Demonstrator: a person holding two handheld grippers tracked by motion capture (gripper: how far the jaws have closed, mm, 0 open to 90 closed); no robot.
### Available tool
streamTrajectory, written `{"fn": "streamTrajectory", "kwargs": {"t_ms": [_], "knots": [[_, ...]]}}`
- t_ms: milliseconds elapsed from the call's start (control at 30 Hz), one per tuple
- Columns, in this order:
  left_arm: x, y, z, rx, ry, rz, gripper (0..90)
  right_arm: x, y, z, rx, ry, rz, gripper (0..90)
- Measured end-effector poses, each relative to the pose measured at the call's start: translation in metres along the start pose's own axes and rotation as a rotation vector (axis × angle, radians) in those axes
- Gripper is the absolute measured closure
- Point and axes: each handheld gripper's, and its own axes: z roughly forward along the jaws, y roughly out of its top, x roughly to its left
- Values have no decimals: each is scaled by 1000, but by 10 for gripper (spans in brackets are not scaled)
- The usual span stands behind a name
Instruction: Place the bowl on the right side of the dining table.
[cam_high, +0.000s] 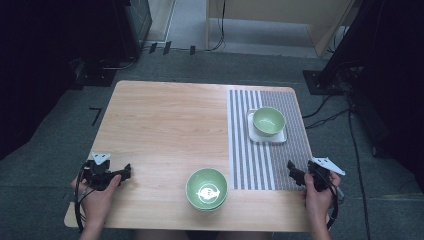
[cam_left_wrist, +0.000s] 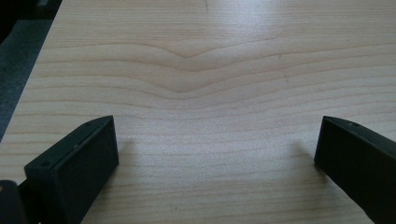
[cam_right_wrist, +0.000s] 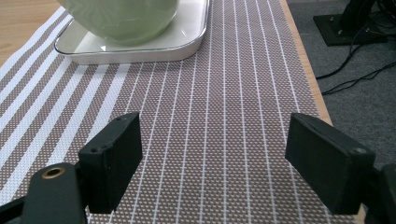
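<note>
Green bowl (cam_high: 206, 188) upright, mouth up

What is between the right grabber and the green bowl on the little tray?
Just bare striped mat between the right gripper and the tray holding the green bowl, in the right gripper view.

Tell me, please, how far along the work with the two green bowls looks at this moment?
One pale green bowl sits on the white square plate on the striped placemat. Nothing is in hand: the left gripper and right gripper are open. The larger green bowl stands untouched at the near edge.
</note>
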Motion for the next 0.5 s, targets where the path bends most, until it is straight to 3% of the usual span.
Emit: {"fn": "streamTrajectory", "kwargs": {"t_ms": [500], "knots": [[0, 0, 0, 0, 0, 0, 0, -5, -7, -12, -2, -4, 2, 189]]}}
